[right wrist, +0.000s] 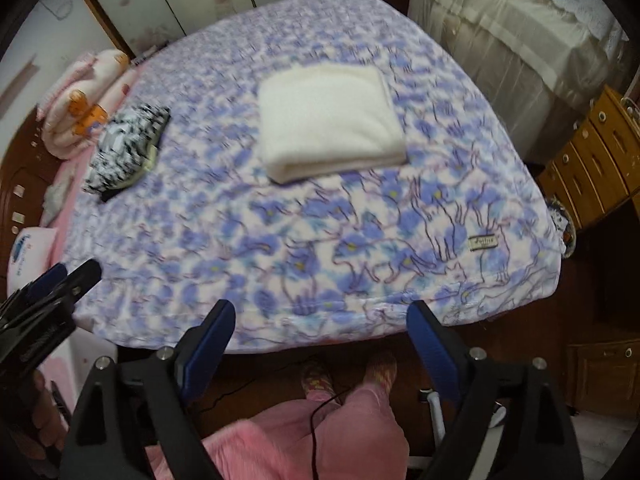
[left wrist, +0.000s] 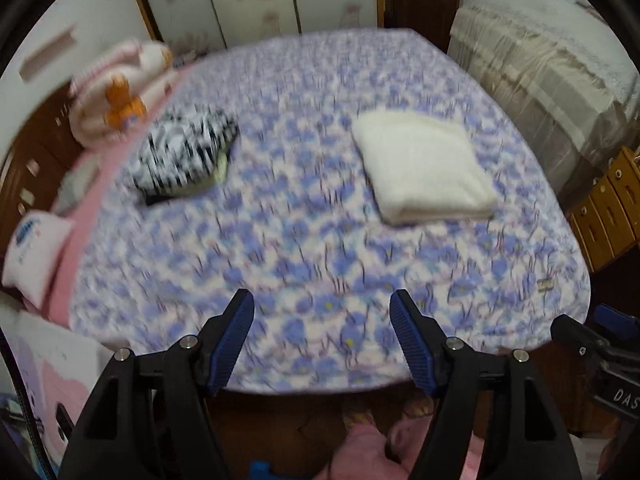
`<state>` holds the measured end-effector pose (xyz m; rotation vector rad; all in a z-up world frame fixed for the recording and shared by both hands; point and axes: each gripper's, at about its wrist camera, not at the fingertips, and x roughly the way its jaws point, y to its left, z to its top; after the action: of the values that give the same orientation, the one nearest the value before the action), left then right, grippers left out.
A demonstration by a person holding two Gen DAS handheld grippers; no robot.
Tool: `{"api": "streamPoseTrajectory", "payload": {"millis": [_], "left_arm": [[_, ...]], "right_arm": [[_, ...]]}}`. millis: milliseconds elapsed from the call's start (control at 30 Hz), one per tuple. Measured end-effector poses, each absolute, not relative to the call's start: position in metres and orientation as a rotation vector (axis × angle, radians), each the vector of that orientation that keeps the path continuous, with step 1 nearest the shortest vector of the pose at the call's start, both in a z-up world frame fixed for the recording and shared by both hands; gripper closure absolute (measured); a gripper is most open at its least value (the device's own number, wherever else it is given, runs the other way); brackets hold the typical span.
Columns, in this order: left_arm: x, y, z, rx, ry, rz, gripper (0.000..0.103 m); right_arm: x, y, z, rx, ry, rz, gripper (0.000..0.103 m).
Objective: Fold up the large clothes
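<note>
Hovering left gripper (left wrist: 322, 304): jaws spread wide, holding nothing, bottom centre of the left wrist view.
Right gripper (right wrist: 320, 316): jaws spread wide, holding nothing, bottom centre of its view.
Folded cream fleece garment (left wrist: 424, 166) (right wrist: 330, 122): flat on the purple floral blanket (left wrist: 280, 240), centre right.
Black-and-white patterned bundle (left wrist: 186, 152): upper left, well apart.
Pink rolled quilt (left wrist: 116, 92): far upper left.

Left gripper (left wrist: 322, 344) and right gripper (right wrist: 320, 344): jaws spread wide, holding nothing.
</note>
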<state>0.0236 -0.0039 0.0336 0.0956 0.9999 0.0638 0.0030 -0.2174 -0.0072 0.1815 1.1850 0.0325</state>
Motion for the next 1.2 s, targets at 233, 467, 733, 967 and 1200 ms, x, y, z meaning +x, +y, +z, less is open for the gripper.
{"api": "streamPoseTrajectory", "payload": {"millis": [233, 467, 733, 967, 1200], "left_arm": [[0.016, -0.004, 0.062, 0.031, 0.961, 0.084, 0.022], [0.005, -0.002, 0.054, -0.026, 0.972, 0.171, 0.022], [-0.008, -0.027, 0.034, -0.004, 1.019, 0.113, 0.022], [-0.015, -0.031, 0.028, -0.044, 1.039, 0.096, 0.009], [-0.021, -0.035, 0.030, -0.067, 1.021, 0.090, 0.001]], "right_arm": [[-0.003, -0.204, 0.027, 0.091, 1.046, 0.042, 0.014], [-0.004, -0.203, 0.027, 0.023, 1.046, 0.070, 0.004], [-0.018, -0.202, 0.026, -0.001, 1.041, 0.101, 0.004], [-0.026, -0.210, 0.031, 0.009, 1.010, 0.112, 0.001], [-0.028, -0.215, 0.034, 0.003, 1.018, 0.115, 0.000]]}}
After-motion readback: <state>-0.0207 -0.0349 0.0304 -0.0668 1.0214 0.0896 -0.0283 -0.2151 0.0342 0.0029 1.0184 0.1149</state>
